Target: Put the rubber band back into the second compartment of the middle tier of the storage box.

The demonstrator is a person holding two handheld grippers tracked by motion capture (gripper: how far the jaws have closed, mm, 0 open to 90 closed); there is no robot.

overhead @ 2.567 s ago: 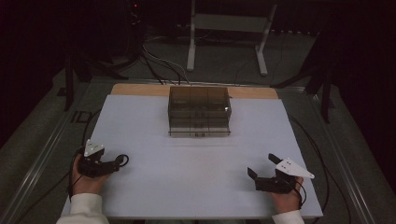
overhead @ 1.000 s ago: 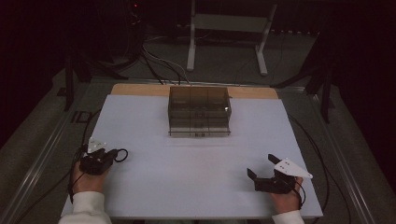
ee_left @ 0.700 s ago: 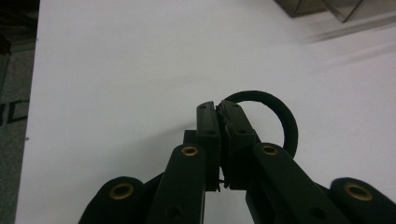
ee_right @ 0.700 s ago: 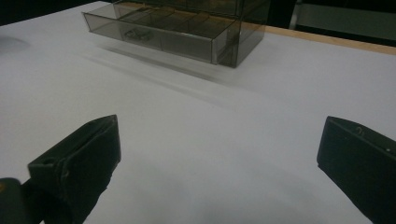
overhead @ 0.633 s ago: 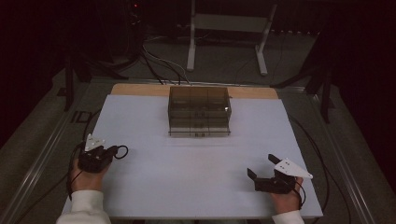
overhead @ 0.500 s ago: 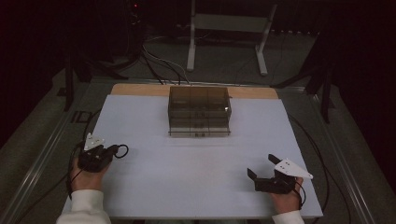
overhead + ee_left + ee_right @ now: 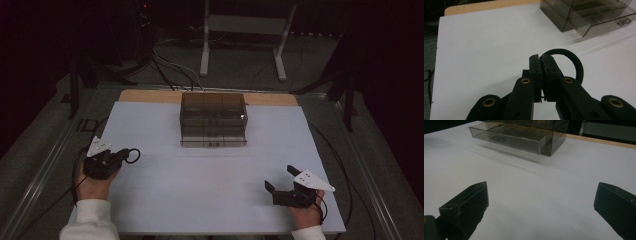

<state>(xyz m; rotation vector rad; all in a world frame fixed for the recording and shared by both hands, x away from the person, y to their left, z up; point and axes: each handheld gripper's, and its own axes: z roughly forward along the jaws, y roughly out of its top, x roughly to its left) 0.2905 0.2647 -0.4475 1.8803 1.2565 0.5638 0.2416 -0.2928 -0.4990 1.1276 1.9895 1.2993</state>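
Pinching the black ring [image 7: 566,60] firmly, well left of the smoked drawer box [image 7: 213,119], the left gripper [image 7: 116,157] should carry it level toward that box's drawer while the right gripper [image 7: 281,185] waits wide open.

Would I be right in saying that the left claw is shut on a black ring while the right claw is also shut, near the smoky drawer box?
Not quite: the right claw stands open with nothing between its jaws, as the right gripper view shows. The left claw is indeed shut on the black ring, and the smoky drawer box is there.
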